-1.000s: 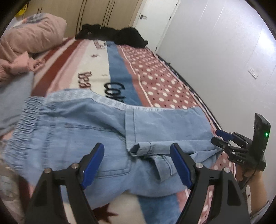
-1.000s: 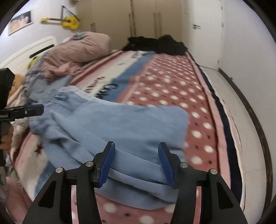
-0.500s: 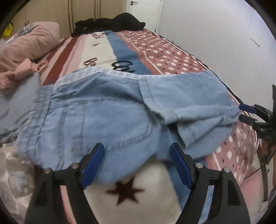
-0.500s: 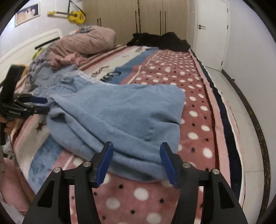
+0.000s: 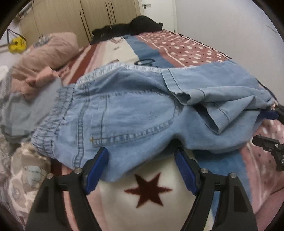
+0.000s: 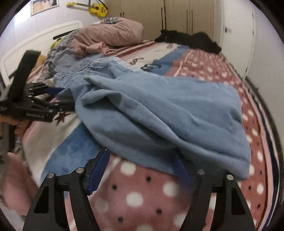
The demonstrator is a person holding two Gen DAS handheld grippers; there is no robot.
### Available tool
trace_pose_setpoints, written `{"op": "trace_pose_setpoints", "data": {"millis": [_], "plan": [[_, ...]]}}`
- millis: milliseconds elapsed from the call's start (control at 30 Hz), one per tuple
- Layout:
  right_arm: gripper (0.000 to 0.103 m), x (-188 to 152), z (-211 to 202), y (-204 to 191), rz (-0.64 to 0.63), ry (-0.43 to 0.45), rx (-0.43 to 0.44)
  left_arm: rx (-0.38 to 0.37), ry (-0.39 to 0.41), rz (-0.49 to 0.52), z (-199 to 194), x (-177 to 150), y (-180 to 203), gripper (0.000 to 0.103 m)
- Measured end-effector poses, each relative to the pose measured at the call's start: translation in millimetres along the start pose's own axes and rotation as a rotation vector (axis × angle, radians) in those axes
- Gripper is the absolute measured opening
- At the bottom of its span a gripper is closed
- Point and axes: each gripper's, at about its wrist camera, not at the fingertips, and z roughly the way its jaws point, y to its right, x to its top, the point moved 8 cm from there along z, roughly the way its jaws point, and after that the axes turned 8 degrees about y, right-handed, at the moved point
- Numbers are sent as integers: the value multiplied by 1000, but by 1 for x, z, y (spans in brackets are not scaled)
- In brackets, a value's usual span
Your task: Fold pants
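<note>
On the bed [image 5: 147,193] the denim pants [image 5: 134,115] lay roughly folded over, still rumpled; left gripper [image 5: 142,170] jaws, just closing, and right gripper [image 6: 142,170] jaws, just opening, stood apart around the near hem, gripping nothing; squaring and further folding remained.

Light blue denim pants [image 5: 134,113]; blanket [image 6: 204,71] dusty red with white dots, blue stripe, cream band with maroon star [image 5: 148,190]; yellow guitar [image 6: 96,8].
</note>
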Motion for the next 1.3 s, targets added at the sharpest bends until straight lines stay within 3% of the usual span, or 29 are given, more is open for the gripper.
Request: {"op": "trace_pose_setpoints", "data": {"millis": [33,67,133,167,233,267,367,500,567,633,667,700,767,967,1167,1300], "plan": [[69,3,5,-1,-17,10,-28,30,10,16,1,2,-2,56],[70,5,8,0,-20,11,-40,47,12,25,3,3,-4,41],[69,7,17,3,-15,10,-69,45,14,27,6,4,-9,23],[64,7,17,3,-17,12,-81,45,10,24,7,4,-12,6],[30,6,17,15,-42,6,-183,43,4,23,4,1,-19,2],[2,7,17,21,-46,6,-214,39,4,24,2,-1,-21,2],[0,6,10,42,41,9,-172,35,6,17,-5,-6,-30,1],[0,2,4,48,66,-16,-153,55,-5,4,-7,-12,-40,1],[4,3,1,44,70,-21,-124,20,-23,-15,-10,-15,-41,1],[4,4,-5,36,77,-19,-79,2,-11,-20,-19,-15,-40,3],[4,6,-9,31,75,-14,-55,-7,-4,-26,-24,-15,-41,10],[11,9,-13,27,70,-6,-38,-9,0,-45,-28,-14,-45,35],[18,14,-21,19,51,11,-27,-37,29,-136,-39,-9,-55,66],[19,22,-35,5,54,36,33,-216,-28,-387,-40,-24,-68,67],[19,19,-30,-1,114,29,94,-219,-108,-602,3,-41,-85,68],[22,30,-34,-6,121,54,140,-243,-42,-719,17,-20,-95,67]]}}
